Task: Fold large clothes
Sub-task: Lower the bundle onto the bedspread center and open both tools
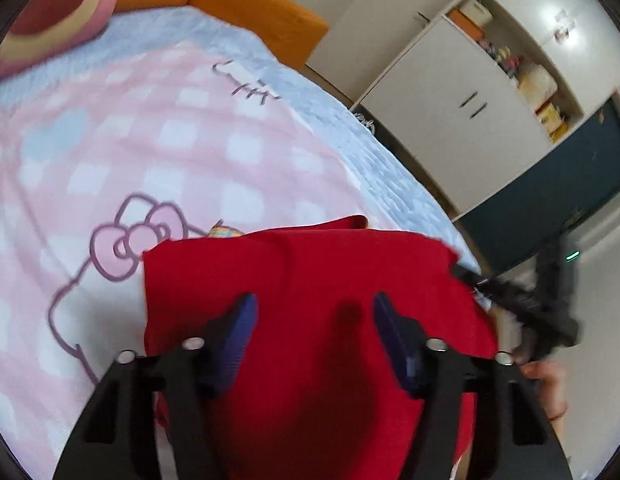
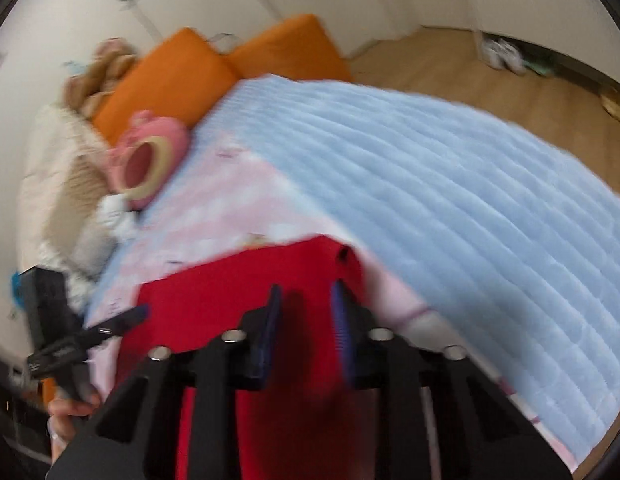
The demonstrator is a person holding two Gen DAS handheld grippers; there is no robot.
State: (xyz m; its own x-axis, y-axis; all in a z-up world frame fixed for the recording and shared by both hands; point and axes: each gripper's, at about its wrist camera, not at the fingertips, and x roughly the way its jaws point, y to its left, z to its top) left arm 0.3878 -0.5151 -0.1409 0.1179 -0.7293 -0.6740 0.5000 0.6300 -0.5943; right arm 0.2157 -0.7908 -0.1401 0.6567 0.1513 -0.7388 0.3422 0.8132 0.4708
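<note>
A red garment [image 1: 310, 280] lies folded on a pink checked blanket [image 1: 170, 140] on the bed; it also shows in the right wrist view [image 2: 230, 292]. My left gripper [image 1: 313, 300] hovers over the garment with its blue-padded jaws wide apart and nothing between them. My right gripper [image 2: 306, 292] is above the garment's right part, its jaws a narrow gap apart with red cloth seen behind; the view is blurred, so a grip is unclear. The right gripper shows at the garment's right edge in the left wrist view [image 1: 509, 300]. The left gripper shows at the left in the right wrist view [image 2: 90, 332].
A light blue quilted cover [image 2: 449, 208] spreads over the bed. Orange cushions [image 2: 170, 76] and a pink plush toy [image 2: 150, 156] lie at the head. White cupboards with open shelves [image 1: 469, 80] stand beside the bed. Wooden floor [image 2: 489, 72] lies beyond.
</note>
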